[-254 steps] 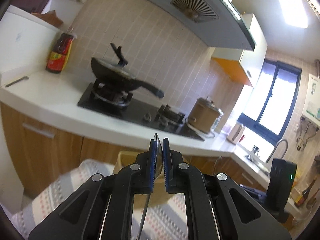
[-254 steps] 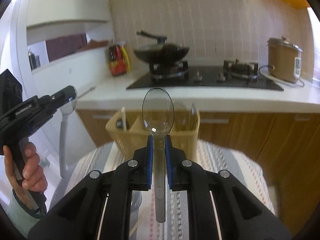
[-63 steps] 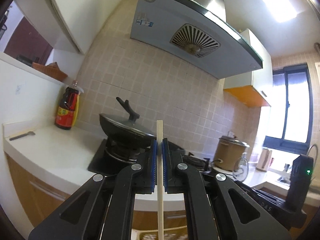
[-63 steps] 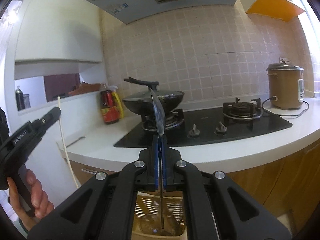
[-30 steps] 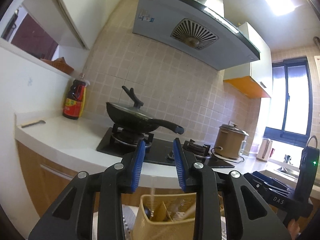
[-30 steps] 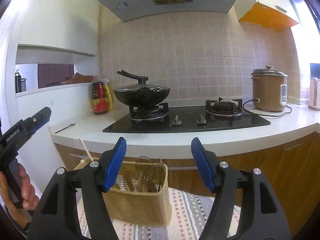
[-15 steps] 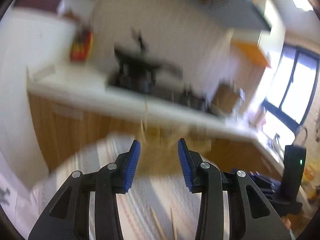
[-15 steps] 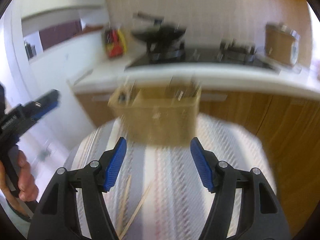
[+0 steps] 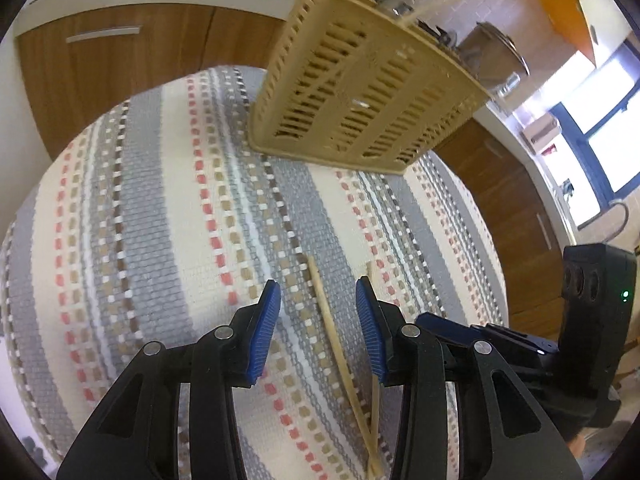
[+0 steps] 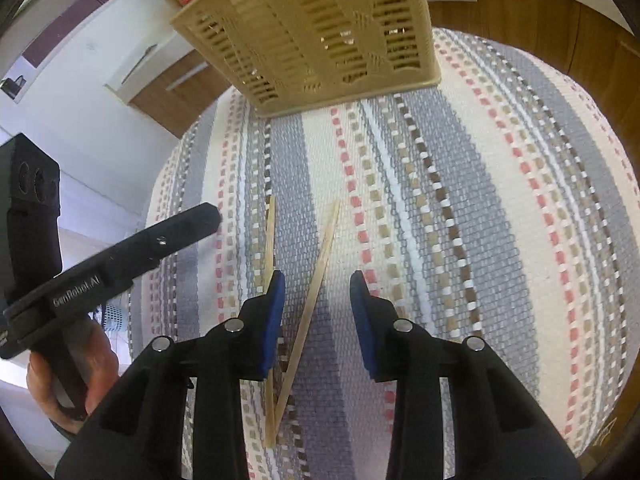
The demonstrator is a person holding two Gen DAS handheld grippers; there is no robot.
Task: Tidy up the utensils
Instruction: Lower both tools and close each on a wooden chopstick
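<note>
Can't really make out what's inside the basket (image 10: 320, 32), only a few tops poke over its rim. My left gripper (image 9: 318, 320) and right gripper (image 10: 317, 308) are both open and empty, and the right's jaws just narrowed. Two chopsticks (image 10: 310, 312) lie on the striped cloth (image 10: 480, 220), crossing at their near ends, one running between each gripper's jaws untouched, basket at the far edge.

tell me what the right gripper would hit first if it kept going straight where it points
Probably the chopstick lying between its open jaws on the striped cloth; the right gripper has just been closing. Depth is hard to judge.
</note>
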